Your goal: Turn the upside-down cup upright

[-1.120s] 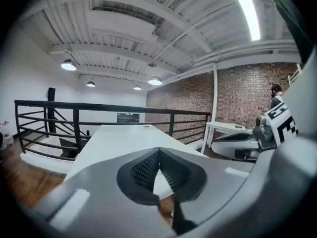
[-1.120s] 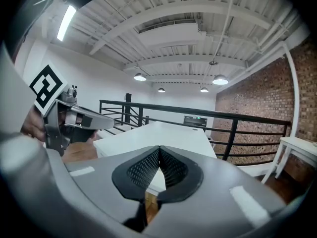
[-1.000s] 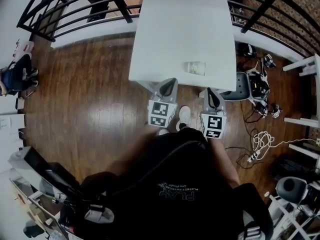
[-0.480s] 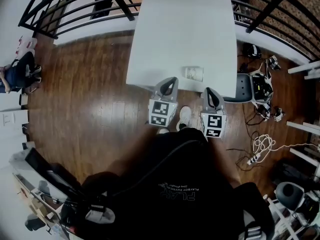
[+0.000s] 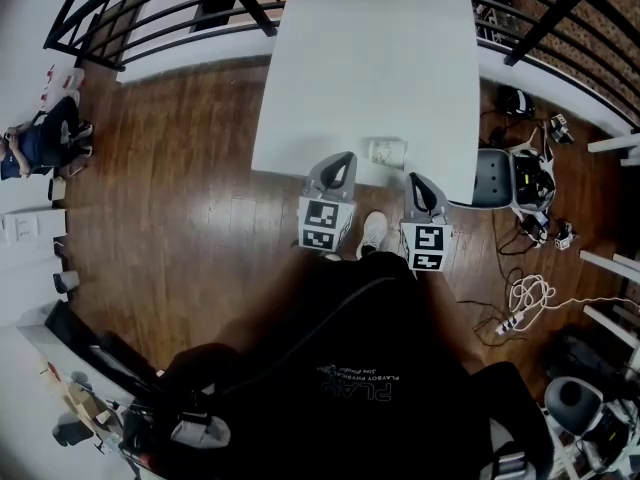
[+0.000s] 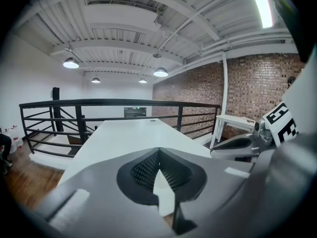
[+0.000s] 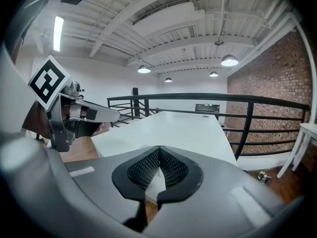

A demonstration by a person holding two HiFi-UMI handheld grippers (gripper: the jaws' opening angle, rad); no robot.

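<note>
A small clear cup point(image 5: 386, 151) stands on the white table point(image 5: 370, 58), close to its near edge; I cannot tell from here which way up it is. My left gripper point(image 5: 343, 159) hangs over that near edge, just left of the cup, with its jaws shut and empty point(image 6: 157, 150). My right gripper point(image 5: 415, 179) is at the edge just right of the cup, also shut and empty point(image 7: 158, 149). Neither touches the cup. Both gripper views look along the tabletop, and the cup is hidden behind the jaws.
A black railing point(image 5: 190, 28) runs round the table's far and left sides. A grey chair point(image 5: 495, 176) stands at the table's right front corner, with cables point(image 5: 525, 293) on the wooden floor point(image 5: 170, 198). The person's shoe point(image 5: 372, 232) is below the table edge.
The table and cup have drawn nearer in the head view. Both grippers have moved forward and slightly down, and now reach the table's near edge on either side of the cup.
</note>
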